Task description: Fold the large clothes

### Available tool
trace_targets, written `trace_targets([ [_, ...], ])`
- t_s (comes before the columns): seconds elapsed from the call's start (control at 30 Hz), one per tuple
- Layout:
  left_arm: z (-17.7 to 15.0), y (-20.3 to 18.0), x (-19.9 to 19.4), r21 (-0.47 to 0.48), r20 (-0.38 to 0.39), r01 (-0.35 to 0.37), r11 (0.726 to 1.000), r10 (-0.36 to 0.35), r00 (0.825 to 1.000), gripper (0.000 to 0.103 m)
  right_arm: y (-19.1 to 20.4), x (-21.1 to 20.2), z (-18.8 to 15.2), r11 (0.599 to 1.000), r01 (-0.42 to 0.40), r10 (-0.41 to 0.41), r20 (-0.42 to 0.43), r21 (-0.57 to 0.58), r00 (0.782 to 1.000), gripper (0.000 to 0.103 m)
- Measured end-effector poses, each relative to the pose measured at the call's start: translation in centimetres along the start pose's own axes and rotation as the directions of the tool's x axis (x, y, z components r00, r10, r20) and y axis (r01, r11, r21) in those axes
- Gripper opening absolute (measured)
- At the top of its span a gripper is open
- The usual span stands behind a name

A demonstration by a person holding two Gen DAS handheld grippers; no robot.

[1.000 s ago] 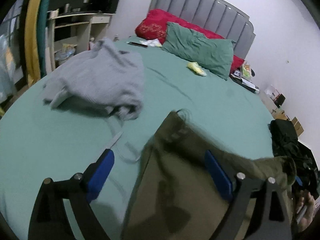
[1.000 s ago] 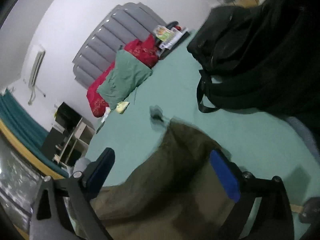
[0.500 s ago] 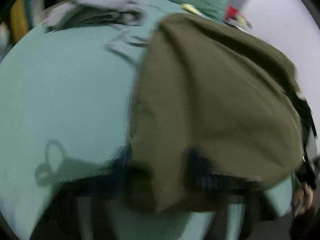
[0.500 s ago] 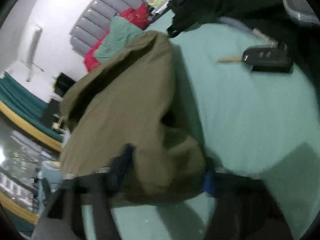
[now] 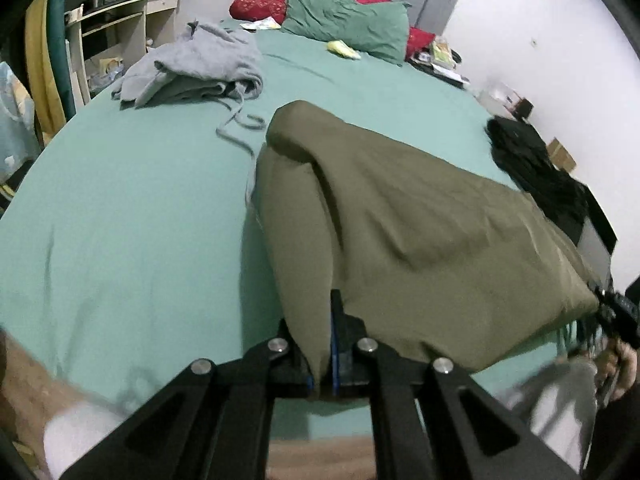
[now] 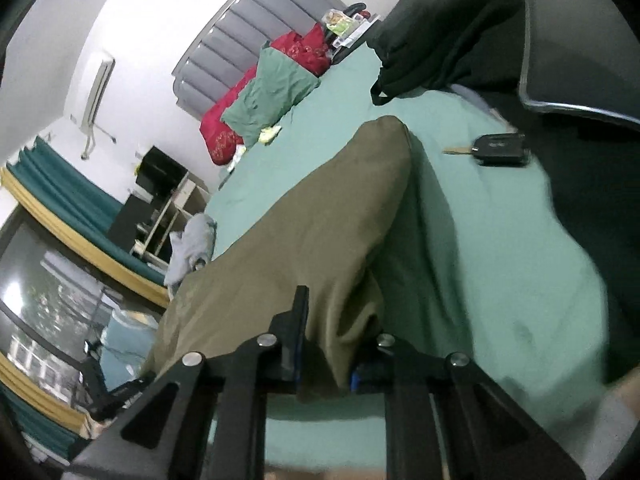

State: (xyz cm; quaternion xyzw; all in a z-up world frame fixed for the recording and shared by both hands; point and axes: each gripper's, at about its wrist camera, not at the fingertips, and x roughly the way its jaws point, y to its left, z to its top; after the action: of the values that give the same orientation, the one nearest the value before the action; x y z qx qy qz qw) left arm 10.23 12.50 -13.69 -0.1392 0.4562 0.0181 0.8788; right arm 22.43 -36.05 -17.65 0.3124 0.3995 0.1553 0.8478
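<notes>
An olive-green garment (image 5: 400, 220) lies across the near part of the teal bed (image 5: 140, 208), folded over with a rounded far end. My left gripper (image 5: 322, 364) is shut on its near left corner at the bed's front edge. My right gripper (image 6: 324, 364) is shut on the garment's (image 6: 304, 220) other near corner, lifting the cloth slightly. The right gripper and the hand holding it show at the right edge of the left wrist view (image 5: 612, 320).
A crumpled grey hoodie (image 5: 196, 68) with loose drawstrings lies at the far left of the bed. Green (image 5: 348, 28) and red pillows sit by the headboard. A black bag (image 6: 440, 40), a car key (image 6: 500, 148) and a dark tray edge (image 6: 572, 108) lie on the right.
Both grippers were open a second ago over the garment; they dropped to its near edge, shut on the two corners, and pulled back toward the bed's front edge.
</notes>
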Motion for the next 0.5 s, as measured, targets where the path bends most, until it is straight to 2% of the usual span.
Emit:
trace_targets([
  [0.1,-2.7,-0.3,-0.1,0.007,-0.064,-0.01,1.0,0.011,0.998,0.009,-0.7,-1.2,-1.5,0.998,0.059,-0.06,-0.044,-0.024,0.997,0.017],
  [0.17,-3.7,-0.4,0.8,0.023,-0.111,-0.05,0.998,0.052,0.992,0.016,-2.0,-1.2,-2.4,0.988,0.152,-0.155,-0.09,-0.042,0.984,0.032],
  [0.2,-3.7,-0.2,1.3,0.013,-0.13,-0.063,0.998,0.064,0.989,0.026,-2.7,-1.7,-2.7,0.982,0.187,-0.19,-0.087,-0.038,0.978,0.036],
  [0.23,-3.5,0.2,1.4,-0.015,-0.143,-0.072,0.997,0.069,0.987,0.029,-3.2,-2.0,-2.6,0.972,0.234,-0.235,-0.067,-0.022,0.97,0.045],
  [0.27,-2.9,0.6,1.3,-0.054,-0.139,-0.064,0.997,0.056,0.989,0.033,-3.1,-2.3,-2.4,0.966,0.257,-0.258,-0.044,-0.018,0.965,0.047],
  [0.3,-2.4,0.7,1.0,-0.069,-0.124,-0.057,0.996,0.048,0.991,0.042,-2.8,-2.9,-2.0,0.96,0.279,-0.279,-0.003,-0.027,0.96,0.047],
  [0.37,-0.8,0.3,-0.1,-0.074,-0.062,-0.075,0.994,0.071,0.996,0.057,-1.2,-3.8,-1.1,0.946,0.315,-0.309,0.082,-0.076,0.947,0.048],
  [0.43,1.3,-1.0,-1.0,-0.05,0.018,-0.071,0.996,0.072,0.997,0.063,1.3,-3.4,-0.1,0.948,0.283,-0.264,0.138,-0.147,0.955,0.048],
  [0.5,3.0,-2.6,-0.7,-0.017,0.058,-0.04,0.999,0.041,0.998,0.065,3.8,-1.2,0.8,0.951,0.219,-0.196,0.123,-0.219,0.973,0.048],
])
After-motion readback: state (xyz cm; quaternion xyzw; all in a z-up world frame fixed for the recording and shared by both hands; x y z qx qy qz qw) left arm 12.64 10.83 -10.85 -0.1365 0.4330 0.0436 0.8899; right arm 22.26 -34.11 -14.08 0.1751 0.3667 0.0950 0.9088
